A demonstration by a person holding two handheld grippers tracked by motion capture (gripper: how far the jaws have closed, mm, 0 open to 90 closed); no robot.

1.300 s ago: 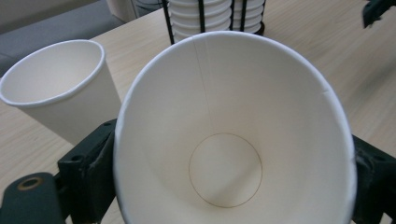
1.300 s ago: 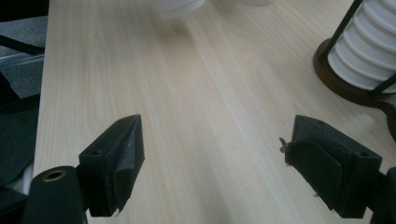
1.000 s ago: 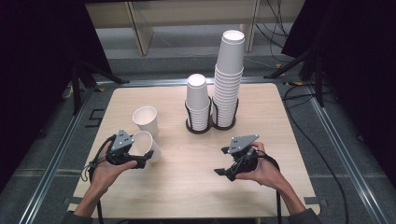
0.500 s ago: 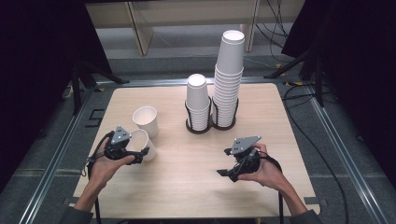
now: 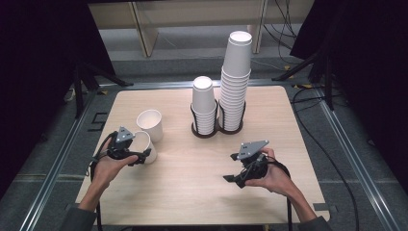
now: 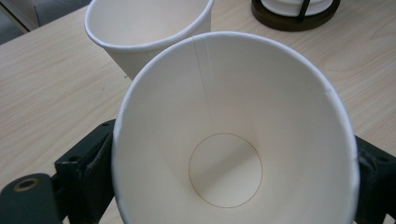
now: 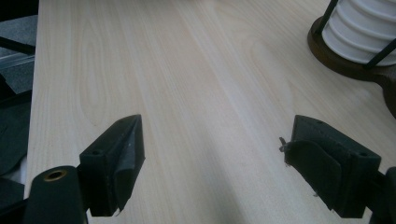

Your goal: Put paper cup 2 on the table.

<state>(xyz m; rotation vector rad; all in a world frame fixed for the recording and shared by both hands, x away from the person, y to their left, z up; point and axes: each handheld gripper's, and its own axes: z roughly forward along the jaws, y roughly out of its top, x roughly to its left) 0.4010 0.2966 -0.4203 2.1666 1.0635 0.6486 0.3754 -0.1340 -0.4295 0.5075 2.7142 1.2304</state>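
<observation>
Left gripper (image 5: 126, 150) has a white paper cup (image 6: 233, 135) sitting between its jaws, mouth facing back at its camera, one black jaw on each flank. The jaws have just been opening a bit, but they're still flush against the cup wall, so I read it as grasped, only lightly. Just beyond the jaws, nearly touching the held cup's rim, stands a second cup (image 5: 149, 125) upright on the worktop (image 5: 183, 192). Right gripper (image 5: 246, 169) sits low over bare wood, jaws spread wide with nothing between them; ahead and off to its right is the dark cup holder (image 7: 348, 63) with the short stack (image 5: 203, 105) and the tall stack (image 5: 235, 82). Risks: the grip looks loose and paper walls are slick, so the cup could slip or roll out if the jaws ease more. Squeezing harder would dent it. Pushing forward could knock over the standing cup.
</observation>
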